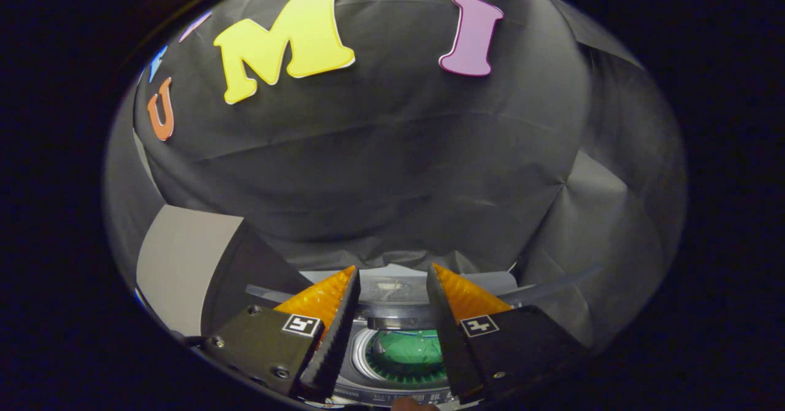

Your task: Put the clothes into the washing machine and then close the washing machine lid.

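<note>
The claw (392, 276) is spread, its fingers apart and holding nothing, above the washing machine (398, 392). Between the fingers shows the machine's round drum opening, with green clothes (412, 348) lying inside; the clear lid (392, 291) stands raised beyond the fingertips.

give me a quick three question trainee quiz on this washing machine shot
1. True or false: the gripper is shut on a piece of clothing.
2. What lies inside the washing machine drum, seen between the fingers? A) green cloth B) a white towel C) a red sock
3. Fill in: the clear lid stands ____ beyond the fingertips.

Key: 1 false, the fingers are apart with nothing between them. 2 A, the green cloth. 3 raised, so the lid is not yet closed.
</note>
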Tool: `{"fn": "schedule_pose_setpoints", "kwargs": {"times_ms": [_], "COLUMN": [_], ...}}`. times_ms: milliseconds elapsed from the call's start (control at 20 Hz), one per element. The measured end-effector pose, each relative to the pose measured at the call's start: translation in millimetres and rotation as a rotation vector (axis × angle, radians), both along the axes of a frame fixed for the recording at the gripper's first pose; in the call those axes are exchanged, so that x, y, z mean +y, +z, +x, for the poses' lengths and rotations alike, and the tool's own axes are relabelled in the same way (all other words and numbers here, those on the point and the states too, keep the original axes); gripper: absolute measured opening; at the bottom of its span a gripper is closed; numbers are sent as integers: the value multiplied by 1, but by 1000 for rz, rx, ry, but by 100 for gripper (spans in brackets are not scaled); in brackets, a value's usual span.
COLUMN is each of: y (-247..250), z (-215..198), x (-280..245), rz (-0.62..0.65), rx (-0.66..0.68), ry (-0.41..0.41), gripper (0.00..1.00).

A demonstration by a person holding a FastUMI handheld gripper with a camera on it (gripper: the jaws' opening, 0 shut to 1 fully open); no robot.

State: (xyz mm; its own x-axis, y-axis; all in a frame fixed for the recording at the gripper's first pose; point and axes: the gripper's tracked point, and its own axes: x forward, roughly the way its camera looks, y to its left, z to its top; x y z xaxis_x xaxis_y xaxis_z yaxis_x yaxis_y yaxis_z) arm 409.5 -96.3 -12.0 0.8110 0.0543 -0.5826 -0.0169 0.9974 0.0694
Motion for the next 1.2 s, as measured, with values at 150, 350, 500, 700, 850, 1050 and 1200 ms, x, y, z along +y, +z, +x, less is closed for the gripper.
{"fn": "schedule_pose_setpoints", "kwargs": {"times_ms": [150, 350, 500, 700, 850, 1050, 1200], "y": [-4, -7, -13, -23, -32, -60, -75], "z": [-12, -27, -39, -55, -69, -100, -117], "x": [0, 0, -2, -1, 0, 12, 19], "rz": [-6, -7, 0, -13, -5, 71, 60], "rx": [8, 27, 39, 60, 89, 183, 203], "ry": [-2, -12, -22, -43, -66, -93, -106], "gripper": [69, 69, 69, 69, 69, 70, 70]}}
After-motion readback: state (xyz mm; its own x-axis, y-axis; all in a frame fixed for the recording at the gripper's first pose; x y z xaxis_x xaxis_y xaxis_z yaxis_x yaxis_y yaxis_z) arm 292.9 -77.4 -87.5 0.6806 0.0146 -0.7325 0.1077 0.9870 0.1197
